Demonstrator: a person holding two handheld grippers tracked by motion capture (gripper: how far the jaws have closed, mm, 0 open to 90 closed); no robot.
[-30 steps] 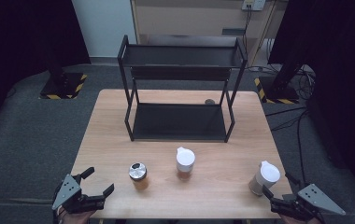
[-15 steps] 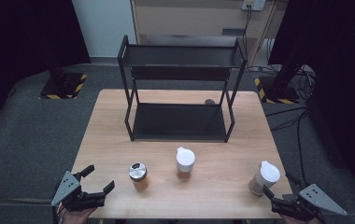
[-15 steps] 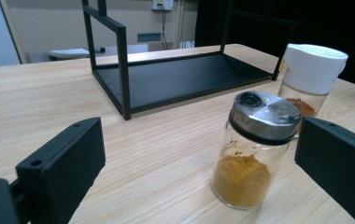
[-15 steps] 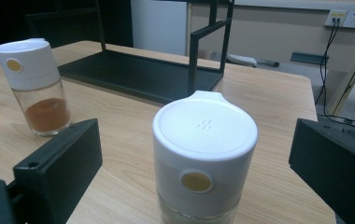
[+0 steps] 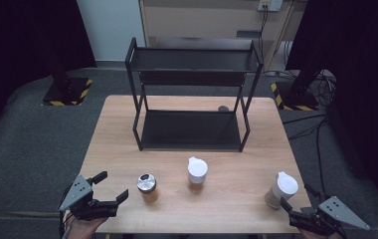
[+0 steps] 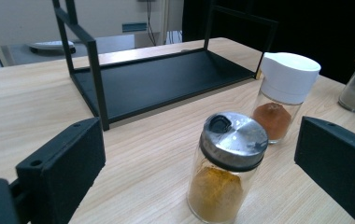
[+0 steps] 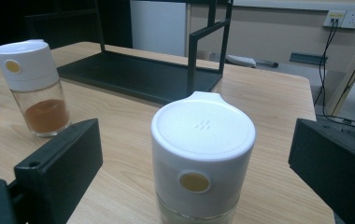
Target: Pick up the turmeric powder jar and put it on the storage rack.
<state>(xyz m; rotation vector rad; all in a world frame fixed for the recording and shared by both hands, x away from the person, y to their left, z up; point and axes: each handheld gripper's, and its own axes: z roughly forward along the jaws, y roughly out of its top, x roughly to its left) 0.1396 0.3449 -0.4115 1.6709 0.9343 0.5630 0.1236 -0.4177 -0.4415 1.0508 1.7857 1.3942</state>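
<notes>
A wooden table (image 5: 127, 149) carries a black two-tier rack (image 5: 192, 99) at its far middle and three spice jars in a loose row along the near edge. The left gripper (image 5: 108, 189) sits at the table's near left corner with its jaws spread wide and nothing between them; in the left gripper view the two black jaws stand on either side of a steel-lidded jar (image 6: 227, 165) of yellow powder, which is upright on the wood just ahead and clear of both jaws. From above, that jar (image 5: 147, 186) stands just to the right of the left gripper. Beyond it in the left gripper view is a white-capped jar (image 6: 283, 95) with reddish-brown powder, which stands upright in the middle of the row, in front of the rack's lower shelf. The right gripper (image 5: 296, 199) is at the near right corner, also open and empty-handed; the right gripper view looks down its spread jaws at a white-lidded shaker (image 7: 202, 161) with a small yellow dot on its side, standing upright between the jaw tips without touching either. In the high view this shaker (image 5: 281, 189) stands close to the table's right edge, just beside the right gripper. A small dark spot (image 5: 223, 108) lies on the table behind the rack's right leg, too small to identify.
</notes>
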